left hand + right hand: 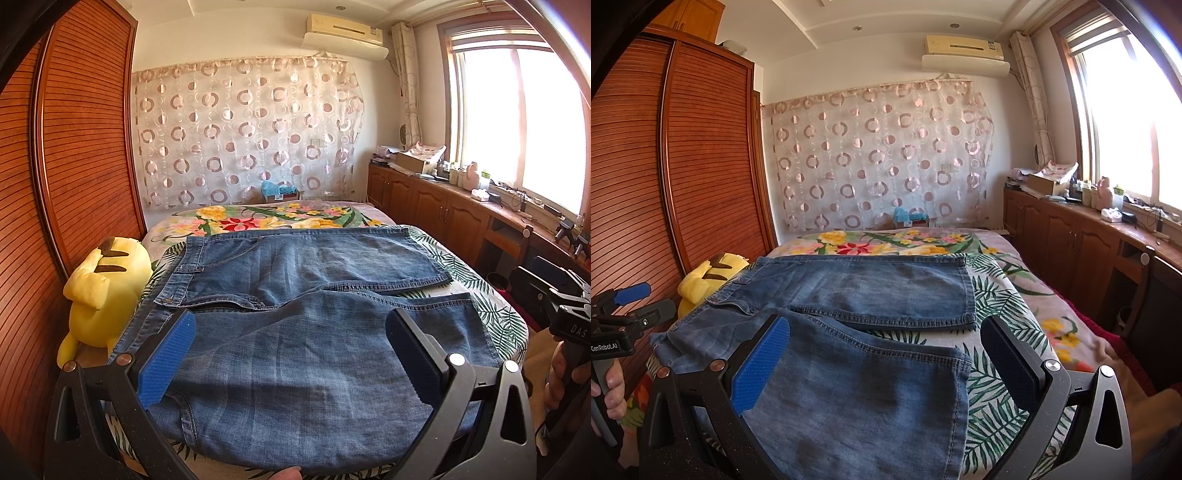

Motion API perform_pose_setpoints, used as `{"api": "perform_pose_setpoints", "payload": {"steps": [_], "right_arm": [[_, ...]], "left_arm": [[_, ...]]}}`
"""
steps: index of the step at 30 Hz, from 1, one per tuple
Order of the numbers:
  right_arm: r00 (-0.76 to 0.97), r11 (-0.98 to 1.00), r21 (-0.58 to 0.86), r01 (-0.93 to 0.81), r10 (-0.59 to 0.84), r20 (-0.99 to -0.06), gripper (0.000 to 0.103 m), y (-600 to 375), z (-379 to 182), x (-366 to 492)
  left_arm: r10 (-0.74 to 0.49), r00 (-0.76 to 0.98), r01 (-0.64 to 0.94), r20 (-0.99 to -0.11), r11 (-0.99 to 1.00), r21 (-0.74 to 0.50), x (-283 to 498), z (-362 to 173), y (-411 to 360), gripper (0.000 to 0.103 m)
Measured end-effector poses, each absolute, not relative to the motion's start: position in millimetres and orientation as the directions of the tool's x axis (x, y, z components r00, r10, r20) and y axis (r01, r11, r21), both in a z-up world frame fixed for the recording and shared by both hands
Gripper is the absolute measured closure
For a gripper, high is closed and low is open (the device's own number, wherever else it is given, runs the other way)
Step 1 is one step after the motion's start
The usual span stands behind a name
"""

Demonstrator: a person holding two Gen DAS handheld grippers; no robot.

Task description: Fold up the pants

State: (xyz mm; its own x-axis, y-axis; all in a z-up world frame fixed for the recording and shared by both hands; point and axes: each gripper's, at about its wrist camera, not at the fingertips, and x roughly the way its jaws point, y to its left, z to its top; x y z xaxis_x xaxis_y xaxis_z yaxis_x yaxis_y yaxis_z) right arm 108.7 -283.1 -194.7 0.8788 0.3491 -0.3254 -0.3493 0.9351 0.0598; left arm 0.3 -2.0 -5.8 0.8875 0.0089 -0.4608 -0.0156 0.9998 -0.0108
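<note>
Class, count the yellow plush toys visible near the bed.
1: a yellow plush toy sits at the bed's left edge, against the brown slatted wardrobe, beside the blue denim pants. Others may be hidden.

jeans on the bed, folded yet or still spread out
Spread out, not folded. The jeans lie flat on the bed, both legs side by side at full length with a strip of bedspread showing between them. Both grippers are open above them.

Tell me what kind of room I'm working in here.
A home bedroom, most likely: the jeans lie spread on a bed with a floral cover, a slatted wooden wardrobe stands alongside, and a yellow plush toy sits by it.
</note>
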Motion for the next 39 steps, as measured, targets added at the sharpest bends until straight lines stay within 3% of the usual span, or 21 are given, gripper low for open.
{"api": "perform_pose_setpoints", "payload": {"steps": [39], "right_arm": [[0.875,0.936,0.053,-0.347,0.343,-0.343,0.000,-282.6,-199.1,112.3]], "left_arm": [[0.001,0.875,-0.011,-0.485,1.000,-0.019,7.4,-9.6,1.0,0.000]]}}
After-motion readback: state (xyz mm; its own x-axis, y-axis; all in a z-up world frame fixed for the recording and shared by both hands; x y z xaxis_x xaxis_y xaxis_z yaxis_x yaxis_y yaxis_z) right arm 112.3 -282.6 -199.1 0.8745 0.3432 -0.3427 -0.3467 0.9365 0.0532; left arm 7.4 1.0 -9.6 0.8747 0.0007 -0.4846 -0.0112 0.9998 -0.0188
